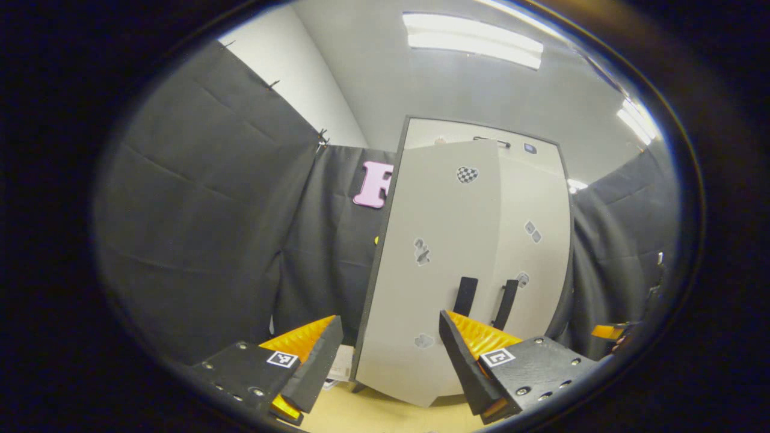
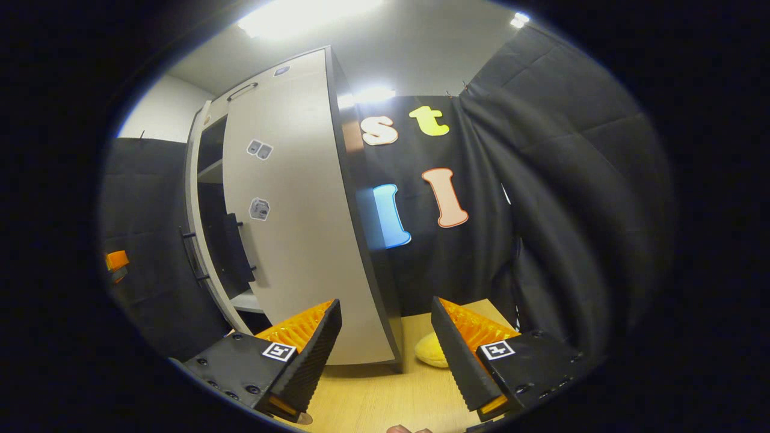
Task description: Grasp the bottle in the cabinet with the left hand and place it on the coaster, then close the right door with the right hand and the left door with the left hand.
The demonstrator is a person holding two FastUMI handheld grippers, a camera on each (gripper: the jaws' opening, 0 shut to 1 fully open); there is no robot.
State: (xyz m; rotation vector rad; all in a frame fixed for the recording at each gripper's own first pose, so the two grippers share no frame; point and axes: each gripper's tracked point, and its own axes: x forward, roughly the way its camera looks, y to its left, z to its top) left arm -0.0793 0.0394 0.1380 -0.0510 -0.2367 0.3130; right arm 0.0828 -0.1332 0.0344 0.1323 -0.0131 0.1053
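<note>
The pale grey cabinet (image 1: pixel 535 198) stands straight ahead of my left gripper (image 1: pixel 390 322), which is open and holds nothing. Its left door (image 1: pixel 433 240) stands ajar, swung out in front of the right door (image 1: pixel 532 252), and the two dark handles (image 1: pixel 465 294) nearly meet. In the right gripper view the right door (image 2: pixel 295 228) lies against the cabinet front, while dark shelves (image 2: pixel 210 174) show through the gap on the left. My right gripper (image 2: pixel 385 307) is open, close to the door's lower corner, with nothing between its fingers.
The cabinet stands on a light wooden tabletop (image 2: pixel 385 391). A yellow soft object (image 2: pixel 432 352) lies beside the cabinet's right side. Black cloth walls close in on both sides. The other gripper (image 1: pixel 607 331) shows at the far right of the left gripper view.
</note>
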